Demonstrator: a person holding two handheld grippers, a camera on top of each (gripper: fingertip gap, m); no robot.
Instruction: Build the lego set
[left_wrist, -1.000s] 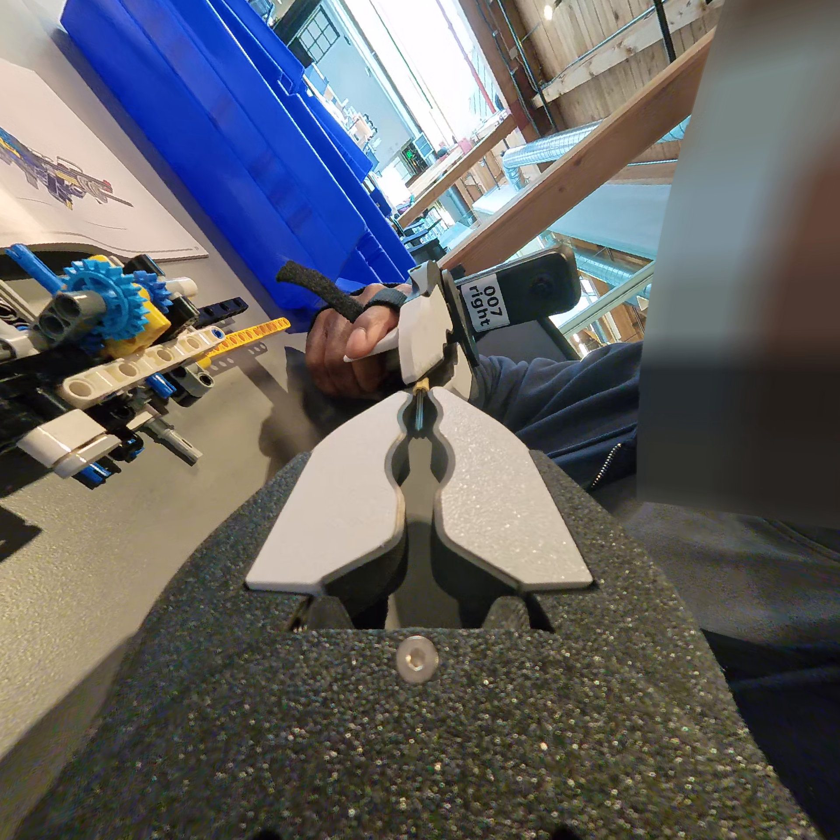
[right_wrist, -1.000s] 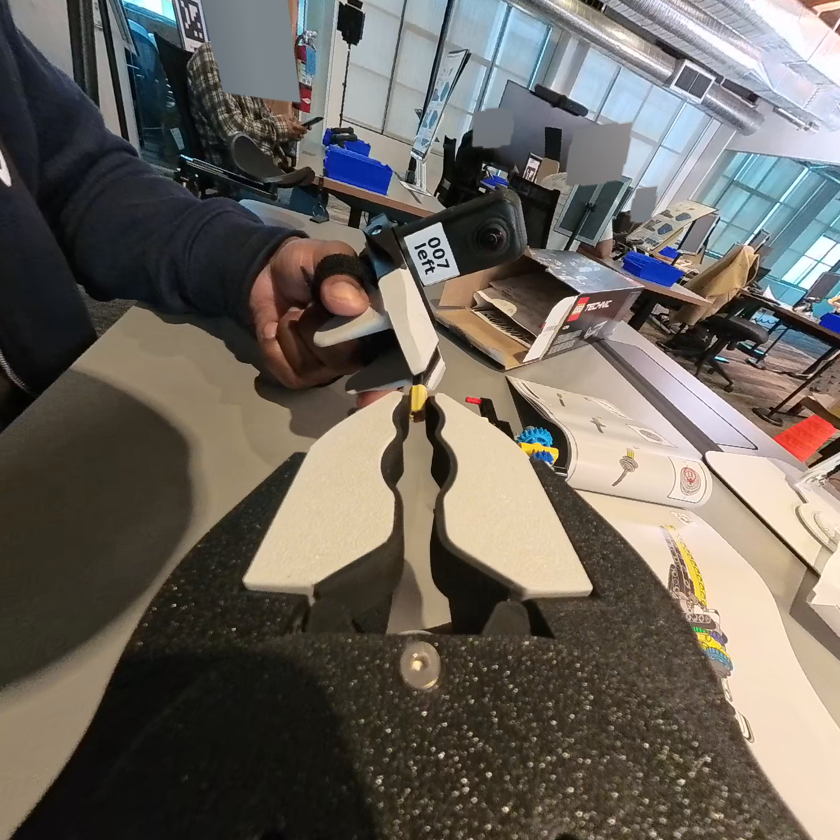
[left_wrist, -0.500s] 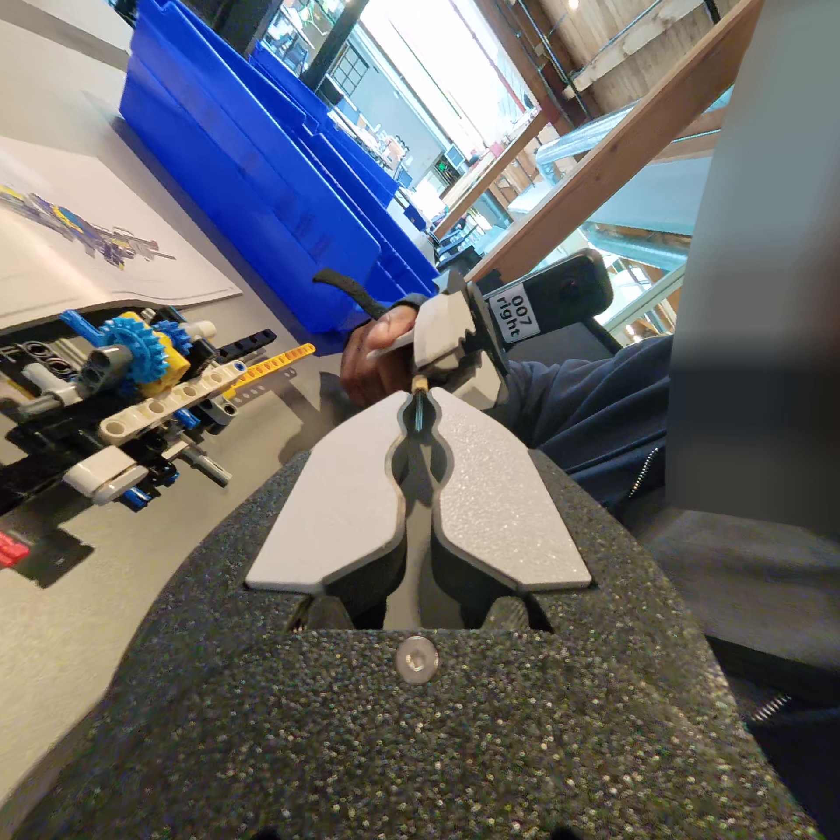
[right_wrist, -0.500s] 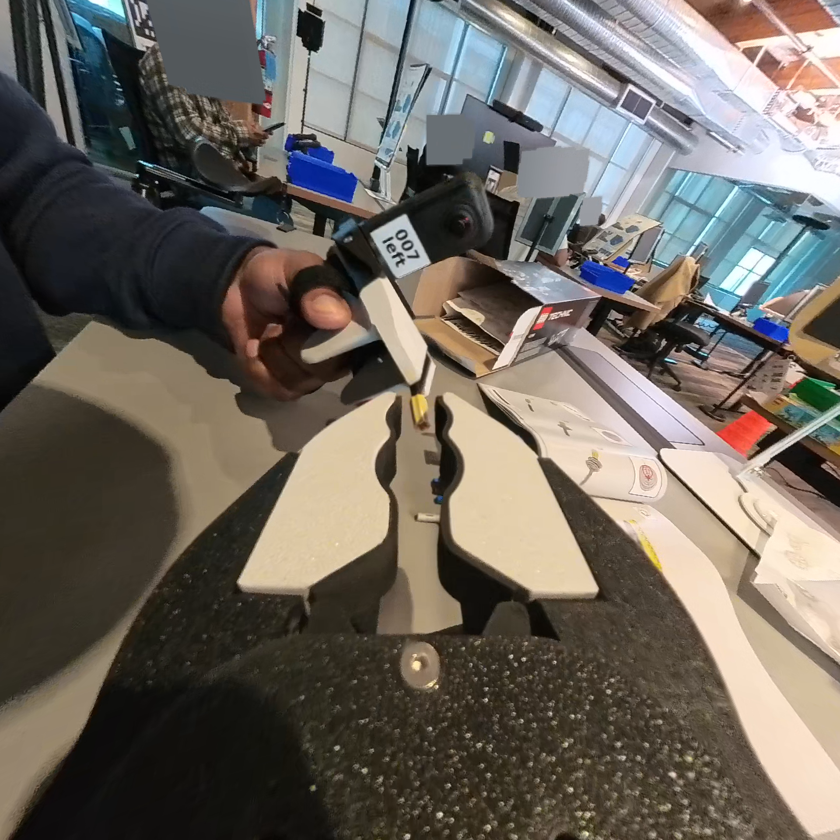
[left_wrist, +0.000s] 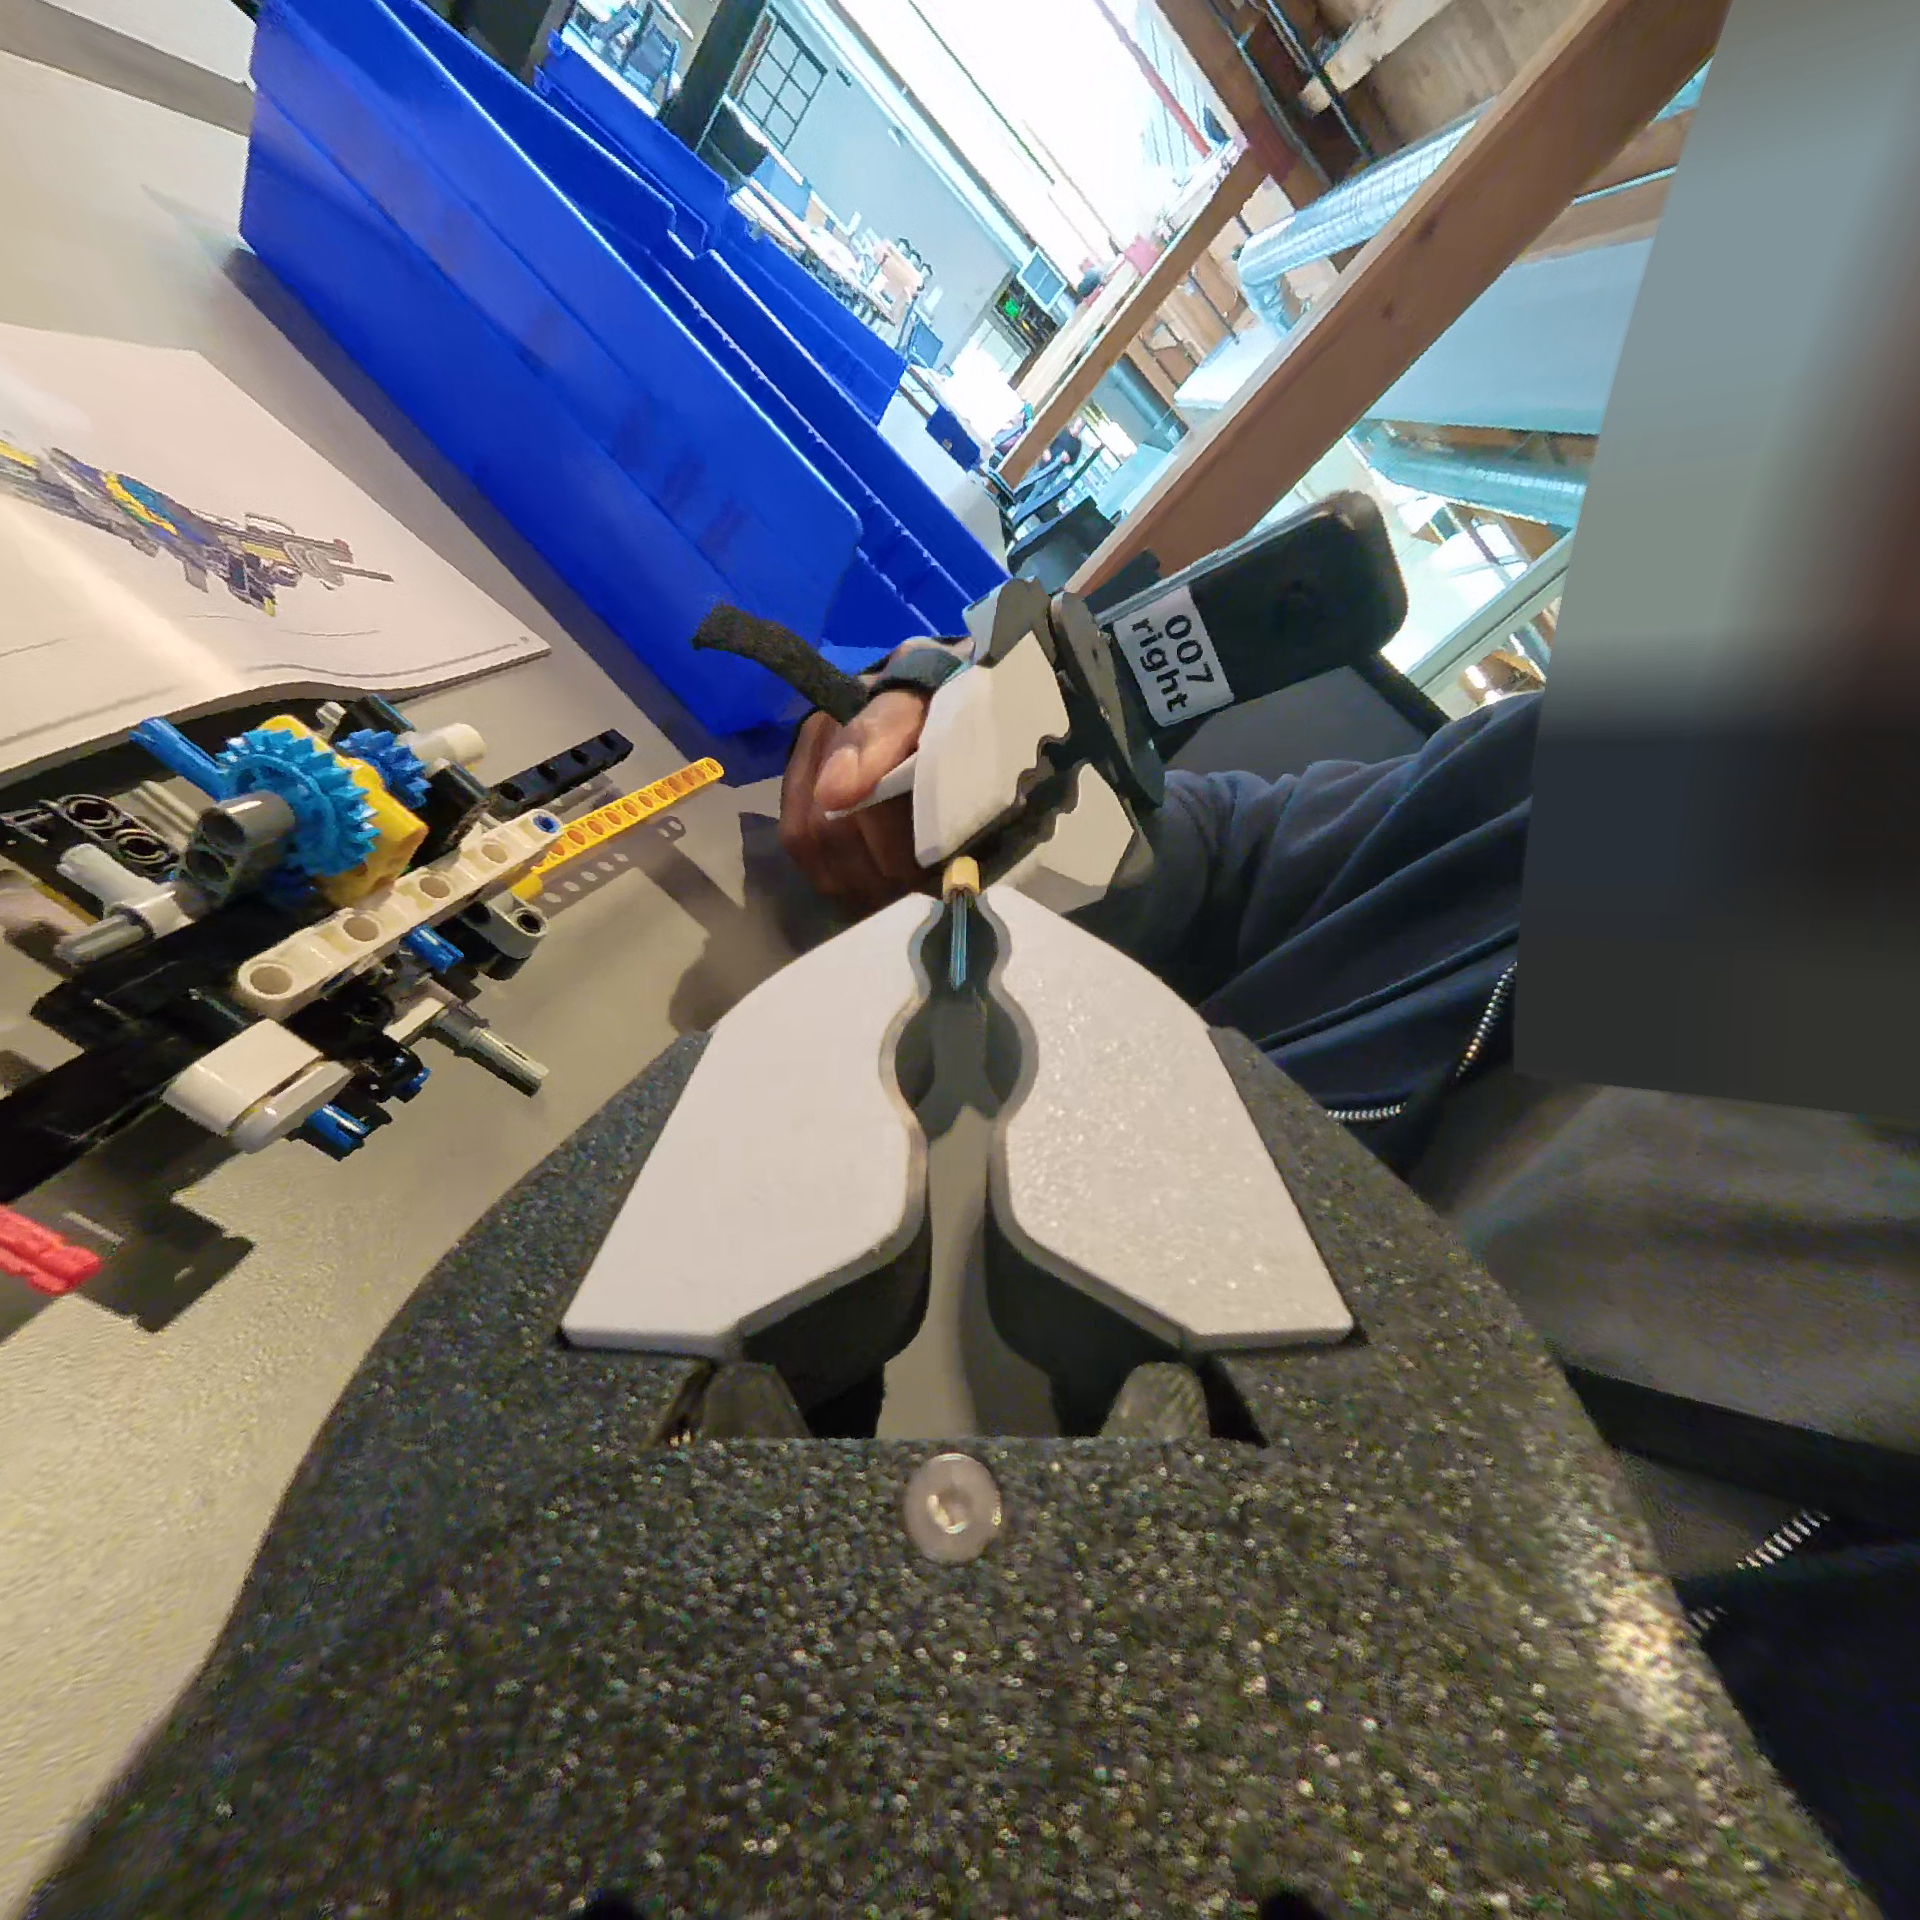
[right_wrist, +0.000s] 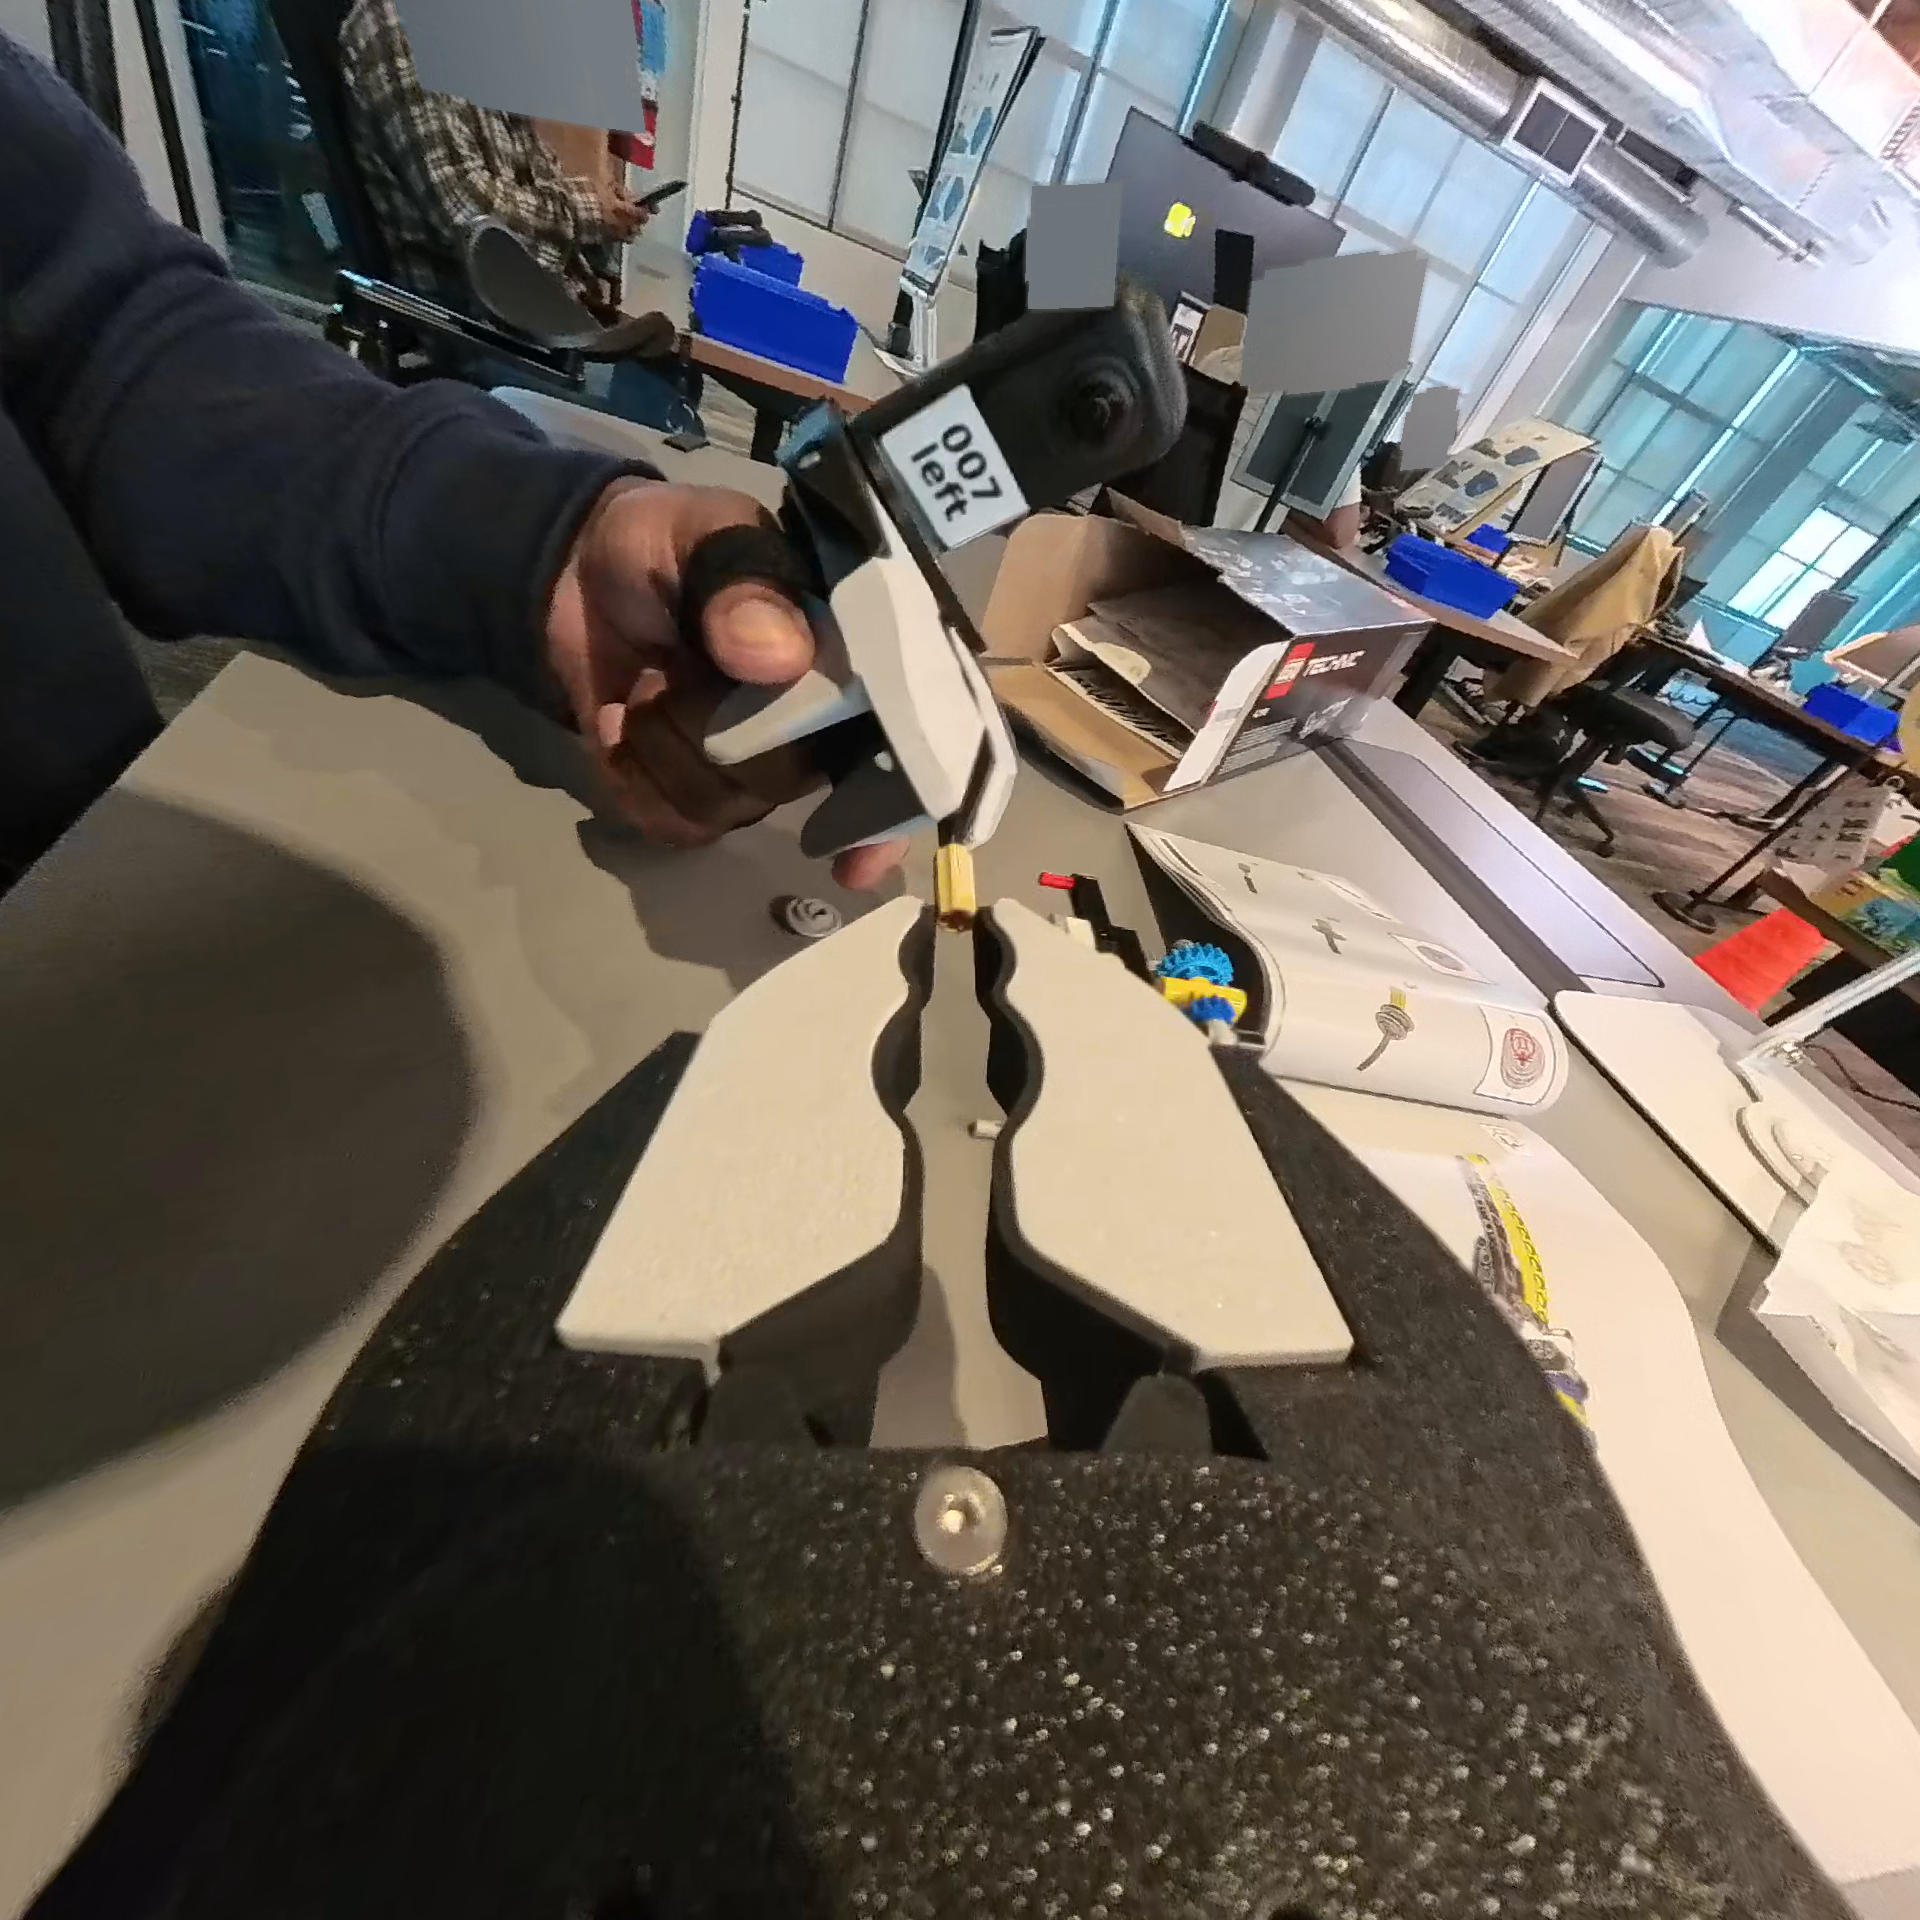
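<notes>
My left gripper (left_wrist: 956, 920) is shut on a thin blue pin (left_wrist: 957, 951) with a small tan bush (left_wrist: 964, 878) on its far end. In the right wrist view the left gripper (right_wrist: 961, 826) holds that tan bush (right_wrist: 951, 883) pointing down at my right gripper (right_wrist: 951, 920). The right gripper's jaws stand a little apart on either side of the bush's lower end. In the left wrist view the right gripper (left_wrist: 982, 847) is just beyond the bush. The part-built model (left_wrist: 291, 883), black and white with blue gears and a yellow block, lies on the grey table to the left.
Blue bins (left_wrist: 571, 364) stand behind the model. An open instruction booklet (left_wrist: 208, 540) lies by it and also shows in the right wrist view (right_wrist: 1382, 997). An open cardboard box (right_wrist: 1226, 665) is farther back. A small grey piece (right_wrist: 805, 920) and a red piece (left_wrist: 42, 1252) lie loose. Less than 4 cm separates the two grippers' tips. My left tips are roughly 11 cm from the red piece (left_wrist: 42, 1252).
My right gripper was shut on the tan bush a second ago and has opened. The left gripper has kept hold of the pin, and both have shifted slightly.
</notes>
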